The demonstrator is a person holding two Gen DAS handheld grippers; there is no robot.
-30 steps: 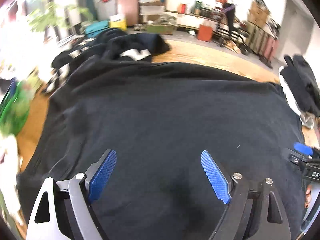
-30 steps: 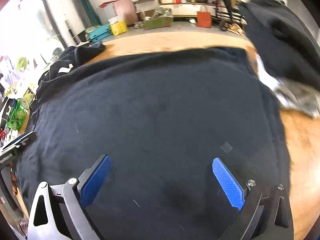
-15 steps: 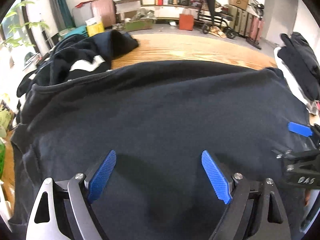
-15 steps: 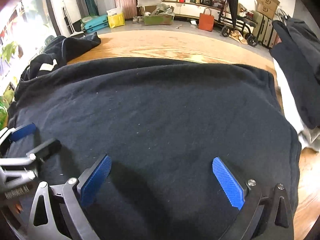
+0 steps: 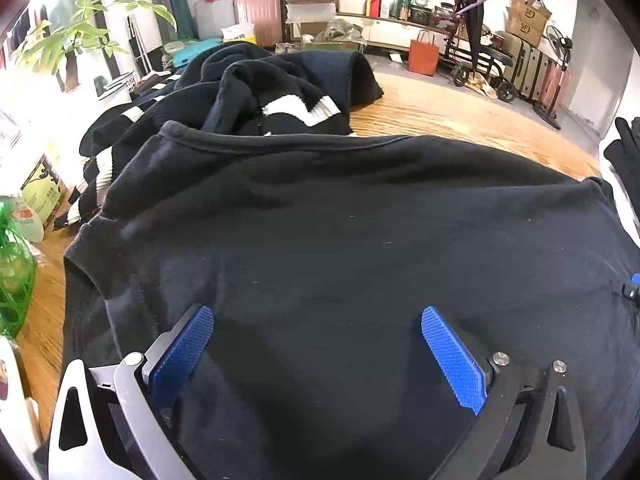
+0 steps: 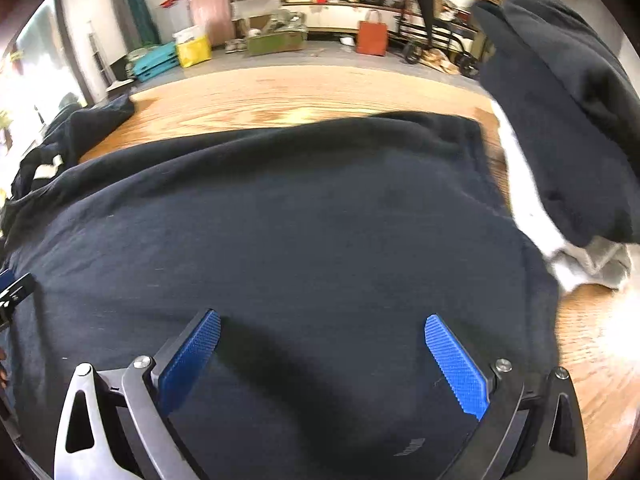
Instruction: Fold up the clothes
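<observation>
Our left gripper (image 5: 316,336) has its blue-padded fingers (image 5: 182,350) spread wide, with nothing between them; the right gripper (image 6: 322,344) is spread just as wide and is also empty. Both sit over the black sweatshirt (image 5: 360,240), which lies spread flat on the wooden table (image 5: 460,116) and fills the space between and ahead of each pair of fingers. We cannot tell whether the pads actually touch the cloth.

In the left wrist view the sweatshirt's far hem runs across the table ahead of us, and its left part bunches in folds near the table's left edge, just beyond our left finger. Past that hem, toward the far left corner, lies a heap of dark clothes with white stripes (image 5: 280,96), touching the sweatshirt's edge. A tip of the right gripper shows at the right border of this view.

In the right wrist view the sweatshirt (image 6: 280,220) reaches close to the table's right edge, where bare wood (image 6: 592,340) shows beside our right finger. A stack of dark and white garments (image 6: 560,120) sits at the right side, just beside the sweatshirt's right edge. A tip of the left gripper shows at the left border.
</observation>
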